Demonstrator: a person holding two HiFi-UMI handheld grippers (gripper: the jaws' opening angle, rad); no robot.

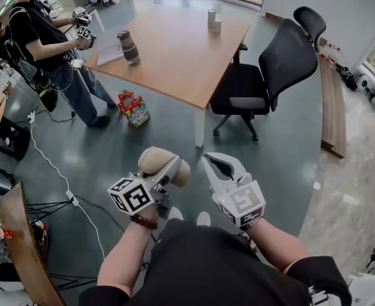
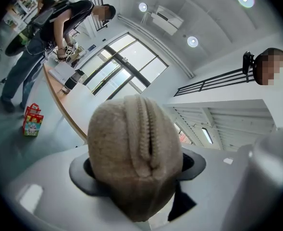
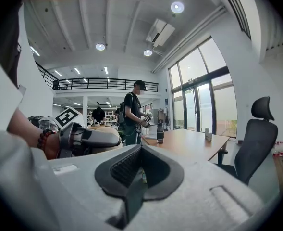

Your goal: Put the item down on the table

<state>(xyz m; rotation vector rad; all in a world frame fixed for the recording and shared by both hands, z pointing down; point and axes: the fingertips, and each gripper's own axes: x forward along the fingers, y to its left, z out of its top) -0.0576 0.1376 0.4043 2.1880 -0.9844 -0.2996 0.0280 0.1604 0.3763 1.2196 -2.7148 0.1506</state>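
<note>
While the wooden table (image 1: 174,50) stands well ahead across the floor, I hold the beige zippered pouch (image 1: 154,160) clamped in my left gripper (image 1: 172,171), jaws spread wide around it. The set-down is not yet done. My right gripper (image 1: 218,166) is pressed together, empty.

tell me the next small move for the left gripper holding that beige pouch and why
Probably carry it forward to the wooden table before lowering anything. The left gripper is clamped on the beige pouch over the floor, short of the table's near edge, so releasing now would likely drop it. The bare tabletop near that edge looks like a fair spot.
</note>
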